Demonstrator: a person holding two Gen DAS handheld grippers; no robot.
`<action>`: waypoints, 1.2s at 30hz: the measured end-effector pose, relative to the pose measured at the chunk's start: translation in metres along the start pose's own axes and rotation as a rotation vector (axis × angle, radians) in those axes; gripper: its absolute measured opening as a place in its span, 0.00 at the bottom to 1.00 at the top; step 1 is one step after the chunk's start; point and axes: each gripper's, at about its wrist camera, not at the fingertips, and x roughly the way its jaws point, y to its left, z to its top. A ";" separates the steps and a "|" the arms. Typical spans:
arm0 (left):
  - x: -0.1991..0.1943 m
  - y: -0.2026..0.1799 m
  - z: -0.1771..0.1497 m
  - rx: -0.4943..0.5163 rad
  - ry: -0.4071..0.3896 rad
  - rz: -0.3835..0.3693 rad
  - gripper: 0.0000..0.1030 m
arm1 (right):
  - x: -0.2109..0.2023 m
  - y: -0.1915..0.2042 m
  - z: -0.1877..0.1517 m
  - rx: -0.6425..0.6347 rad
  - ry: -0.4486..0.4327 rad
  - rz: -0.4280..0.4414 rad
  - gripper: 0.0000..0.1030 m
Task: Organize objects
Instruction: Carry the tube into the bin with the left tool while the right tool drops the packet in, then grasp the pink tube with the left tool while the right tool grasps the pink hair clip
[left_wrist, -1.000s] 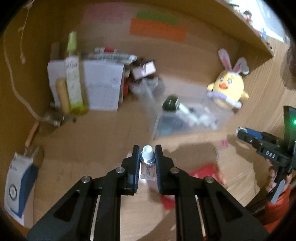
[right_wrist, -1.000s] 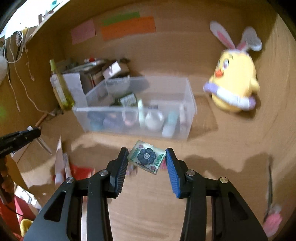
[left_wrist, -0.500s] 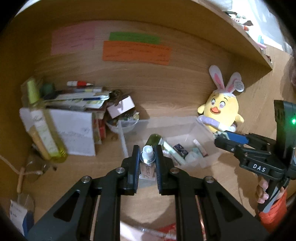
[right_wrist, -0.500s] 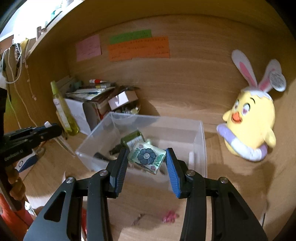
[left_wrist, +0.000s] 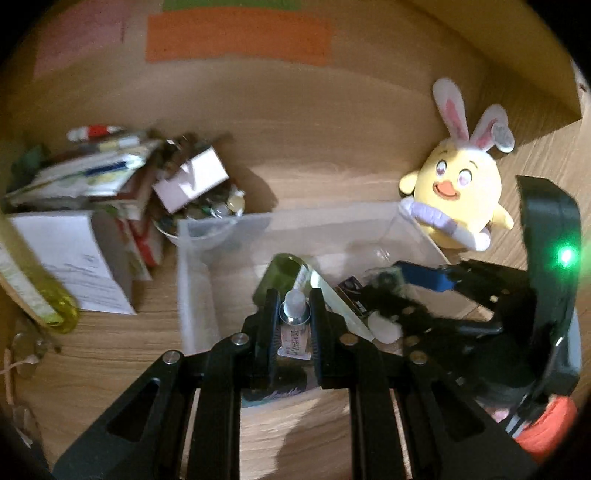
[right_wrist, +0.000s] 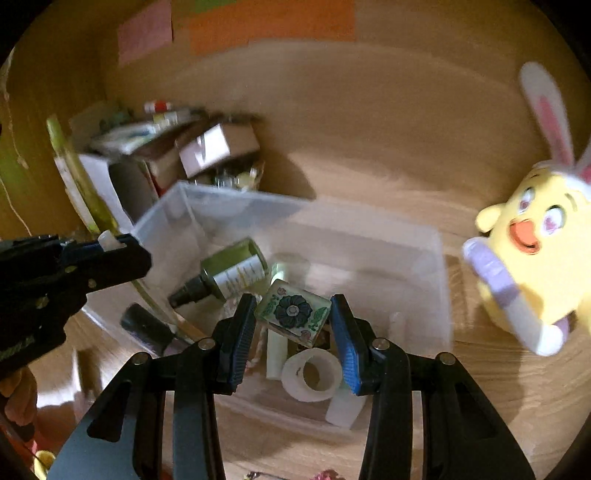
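The left gripper (left_wrist: 293, 321) has its fingers squeezed tight on a small tube (left_wrist: 294, 325), cap up, so it won't slip. The right gripper (right_wrist: 293, 325) fingers, partly open, pinch a flower tile (right_wrist: 293, 312) by its two sides. Both hang over the clear box (right_wrist: 177, 210) near the back edge of the table (right_wrist: 480, 369), probably to drop them in with the green bottle (right_wrist: 229, 273) and tape roll (right_wrist: 312, 374).

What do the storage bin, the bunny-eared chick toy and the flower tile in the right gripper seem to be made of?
Storage bin: clear plastic; its contents show through the frosted walls.
Chick toy: soft plush fabric, matt and fuzzy.
Flower tile: probably glass or glazed ceramic, glossy, with thick see-through edges.
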 end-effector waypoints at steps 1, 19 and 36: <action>0.005 0.000 0.001 -0.005 0.015 -0.004 0.14 | 0.004 0.001 -0.001 -0.005 0.010 -0.003 0.37; -0.033 0.004 0.002 -0.001 -0.083 0.064 0.64 | -0.027 -0.009 0.001 0.034 -0.037 -0.008 0.51; -0.067 0.015 -0.103 0.011 -0.009 0.205 0.94 | -0.092 -0.013 -0.064 0.019 -0.117 -0.065 0.68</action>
